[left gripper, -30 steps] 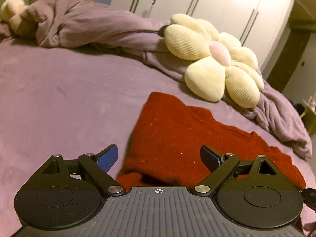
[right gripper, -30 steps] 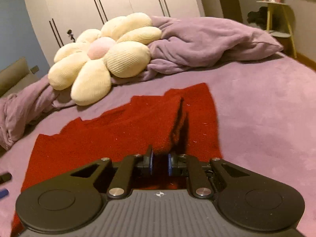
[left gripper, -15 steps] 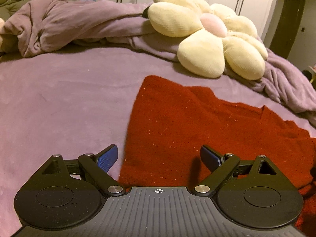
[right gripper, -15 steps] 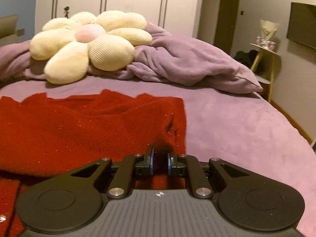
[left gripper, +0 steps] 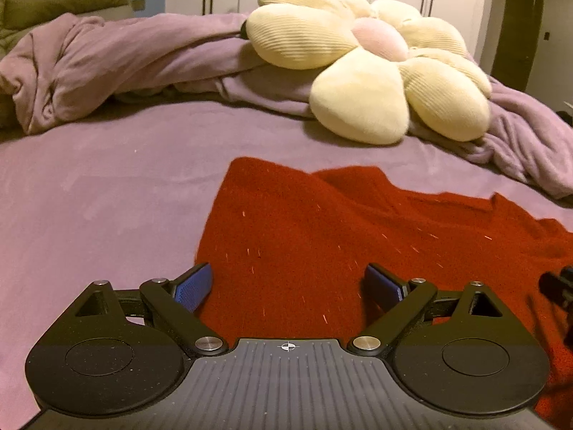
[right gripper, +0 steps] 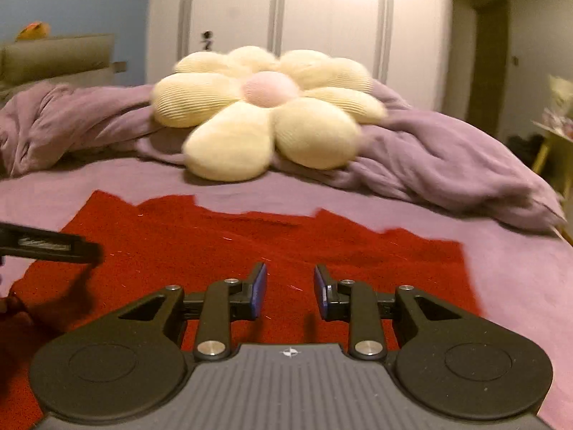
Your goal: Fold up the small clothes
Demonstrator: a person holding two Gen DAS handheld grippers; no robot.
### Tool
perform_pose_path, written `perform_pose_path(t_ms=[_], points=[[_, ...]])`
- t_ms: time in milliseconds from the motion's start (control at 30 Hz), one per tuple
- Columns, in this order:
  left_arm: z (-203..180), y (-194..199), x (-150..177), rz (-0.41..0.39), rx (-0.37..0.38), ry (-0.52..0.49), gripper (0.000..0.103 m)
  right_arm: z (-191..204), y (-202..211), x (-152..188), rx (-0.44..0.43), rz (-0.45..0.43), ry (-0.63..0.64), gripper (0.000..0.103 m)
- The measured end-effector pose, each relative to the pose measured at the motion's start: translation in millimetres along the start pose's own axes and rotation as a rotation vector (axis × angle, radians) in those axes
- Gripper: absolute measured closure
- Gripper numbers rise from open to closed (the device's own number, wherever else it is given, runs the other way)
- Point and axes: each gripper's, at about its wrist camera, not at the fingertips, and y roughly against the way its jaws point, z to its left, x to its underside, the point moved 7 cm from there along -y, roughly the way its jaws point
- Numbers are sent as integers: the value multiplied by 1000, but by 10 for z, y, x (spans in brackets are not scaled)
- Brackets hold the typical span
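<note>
Garment: red knit top lies spread on the purple bed, one layer doubled over | left tool spread wide, empty | right tool partly parted, empty | progress: we judge one fold laid, more folds left.

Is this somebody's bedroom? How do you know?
Most likely a bedroom. A red garment lies on a bed with a purple sheet, a rumpled purple duvet and a flower-shaped cushion, with tall white wardrobe doors behind.
</note>
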Motion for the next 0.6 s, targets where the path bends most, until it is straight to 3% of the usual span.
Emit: perform_pose_path(t_ms=[133, 233, 333, 433, 600], points=[[77, -234, -5, -3, -23, 13, 0, -82, -355, 127, 48, 71, 54, 76], [125, -325, -21, -15, -26, 30, 0, -422, -398, 138, 205, 53, 134, 76], [154, -400, 5, -9, -6, 55, 0, -723, -384, 181, 203, 49, 103, 76], [197, -377, 5, 10, 6, 81, 0, -720, -371, 166, 199, 59, 130, 76], [220, 31, 109, 40, 49, 51, 0, -644, 64, 84, 158, 73, 49, 77]])
